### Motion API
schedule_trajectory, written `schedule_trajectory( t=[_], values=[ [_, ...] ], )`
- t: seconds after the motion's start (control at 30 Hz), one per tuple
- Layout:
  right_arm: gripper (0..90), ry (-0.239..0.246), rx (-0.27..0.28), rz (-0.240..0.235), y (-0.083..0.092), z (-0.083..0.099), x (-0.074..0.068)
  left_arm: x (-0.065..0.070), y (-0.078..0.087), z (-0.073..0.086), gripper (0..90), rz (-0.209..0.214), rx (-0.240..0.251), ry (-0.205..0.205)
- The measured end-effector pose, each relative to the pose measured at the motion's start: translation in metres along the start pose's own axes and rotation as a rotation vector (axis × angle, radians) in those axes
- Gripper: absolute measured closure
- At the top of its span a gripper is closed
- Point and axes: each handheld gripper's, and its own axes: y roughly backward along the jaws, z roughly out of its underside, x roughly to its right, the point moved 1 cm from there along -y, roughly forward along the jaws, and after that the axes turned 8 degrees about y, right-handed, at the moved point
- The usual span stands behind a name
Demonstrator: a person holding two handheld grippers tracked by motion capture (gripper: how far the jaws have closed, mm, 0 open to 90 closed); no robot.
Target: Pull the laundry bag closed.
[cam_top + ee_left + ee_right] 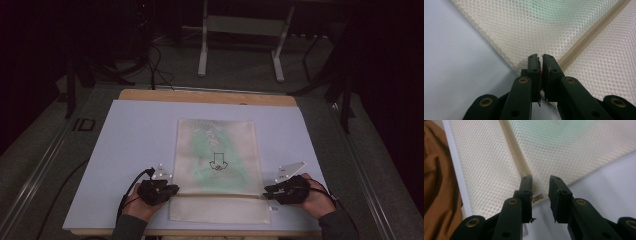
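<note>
Left tongs (541, 58) stand slightly parted at the mesh laundry bag's (216, 150) corner; right tongs (541, 181) gape wider beside its zipper (515, 151), gripping nothing.

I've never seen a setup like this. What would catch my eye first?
Most striking is the cream mesh bag lying flat in the middle of the pale table, with something green showing through it and its near edge folded over along a zipper. A person's hands hold the left gripper and right gripper at the fold's two corners, black fingers parted, no mesh between them.
</note>
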Motion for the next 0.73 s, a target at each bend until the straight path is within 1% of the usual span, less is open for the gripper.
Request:
schedule_trajectory(
  t=[0.1,0.13,0.17,0.2,0.27,0.4,0.63,0.73],
  values=[
    [71.8,-0.021,0.020,0.028,0.002,0.001,0.001,0.001,0.001,-0.001,84.1,-0.010,0.010,-0.012],
    [71.8,-0.021,0.020,0.028,0.002,0.001,0.001,0.001,0.001,-0.001,84.1,-0.010,0.010,-0.012],
    [70.8,-0.035,0.028,0.039,0.003,0.002,0.002,0.001,0.003,-0.001,84.1,-0.021,0.018,-0.016],
    [70.8,-0.035,0.028,0.039,0.003,0.002,0.002,0.001,0.003,-0.001,84.1,-0.021,0.018,-0.016],
    [70.2,-0.051,0.036,0.048,0.004,0.006,0.002,0.000,0.006,-0.002,84.2,-0.030,0.034,-0.014],
    [68.5,-0.093,0.050,0.066,0.003,0.011,0.003,-0.004,0.008,-0.001,84.2,-0.050,0.050,-0.002],
    [64.9,-0.148,0.082,0.101,0.005,0.019,0.007,-0.011,0.012,0.001,84.2,-0.086,0.078,0.027],
    [61.4,-0.169,0.090,0.123,0.003,0.021,0.008,-0.016,0.012,0.002,84.2,-0.116,0.088,0.041]
  ],
)
